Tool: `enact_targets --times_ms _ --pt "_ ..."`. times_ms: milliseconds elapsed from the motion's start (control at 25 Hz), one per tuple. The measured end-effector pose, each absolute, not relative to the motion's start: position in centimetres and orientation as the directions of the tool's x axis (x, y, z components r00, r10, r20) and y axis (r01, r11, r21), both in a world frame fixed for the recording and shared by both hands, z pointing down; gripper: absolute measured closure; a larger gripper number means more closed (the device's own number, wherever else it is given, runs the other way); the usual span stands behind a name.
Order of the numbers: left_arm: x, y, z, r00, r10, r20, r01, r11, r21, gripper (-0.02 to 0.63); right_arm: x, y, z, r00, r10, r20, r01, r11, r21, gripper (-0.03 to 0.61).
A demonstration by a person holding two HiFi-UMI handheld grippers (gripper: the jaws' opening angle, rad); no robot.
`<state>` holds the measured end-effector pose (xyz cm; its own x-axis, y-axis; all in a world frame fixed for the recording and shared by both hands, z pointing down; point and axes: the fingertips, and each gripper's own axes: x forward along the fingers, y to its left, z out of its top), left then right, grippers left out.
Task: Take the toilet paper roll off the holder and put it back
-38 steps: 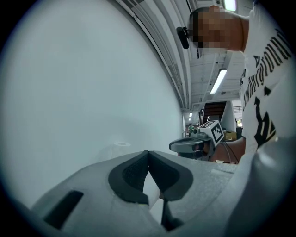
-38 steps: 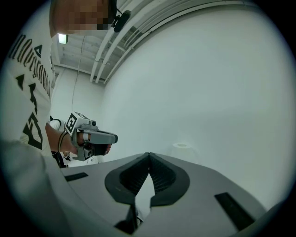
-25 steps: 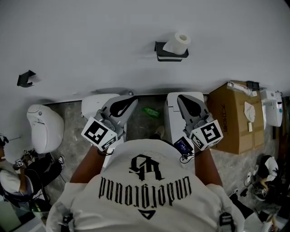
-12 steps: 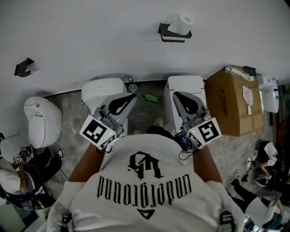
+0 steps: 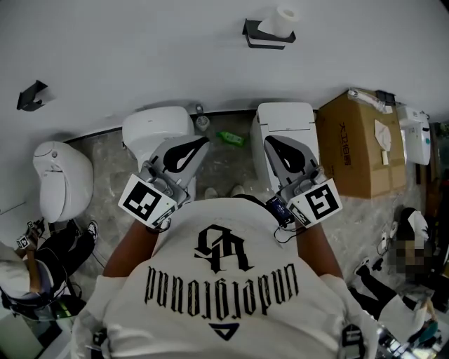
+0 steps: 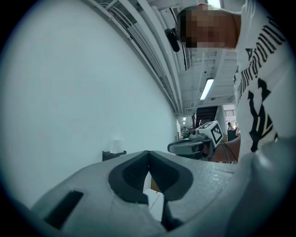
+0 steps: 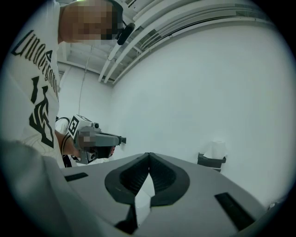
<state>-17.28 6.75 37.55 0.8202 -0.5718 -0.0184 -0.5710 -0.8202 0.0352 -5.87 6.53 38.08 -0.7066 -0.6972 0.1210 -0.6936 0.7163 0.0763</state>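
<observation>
A white toilet paper roll [image 5: 282, 18] sits on a black holder [image 5: 264, 36] fixed high on the white wall. Both grippers are held close to my chest, well short of it. My left gripper [image 5: 199, 146] is shut with nothing in it, and my right gripper [image 5: 271, 144] is also shut and empty. The left gripper view shows the roll [image 6: 116, 144] small and far off past the closed left gripper [image 6: 148, 153]. In the right gripper view the roll [image 7: 215, 148] and holder [image 7: 211, 160] stand to the right of the closed right gripper [image 7: 148, 155].
Two white toilets [image 5: 157, 129] [image 5: 285, 120] stand against the wall below the holder, with a green bottle [image 5: 231, 138] on the floor between them. A cardboard box [image 5: 354, 144] is at the right, a third toilet [image 5: 62, 179] at the left. A person crouches at lower left.
The wall, holder and toilets have slid slightly up and left in the head view. Both grippers stay shut near my chest, a little lower in the picture.
</observation>
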Motion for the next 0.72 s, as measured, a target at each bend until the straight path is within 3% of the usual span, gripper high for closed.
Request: enact_targets --times_ms 720 --pt "-16.1 7.4 37.6 0.858 -0.514 -0.013 -0.513 -0.857 0.038 0.601 -6.2 7.1 37.7 -0.711 -0.694 0.108 -0.690 0.719 0.079 0.565"
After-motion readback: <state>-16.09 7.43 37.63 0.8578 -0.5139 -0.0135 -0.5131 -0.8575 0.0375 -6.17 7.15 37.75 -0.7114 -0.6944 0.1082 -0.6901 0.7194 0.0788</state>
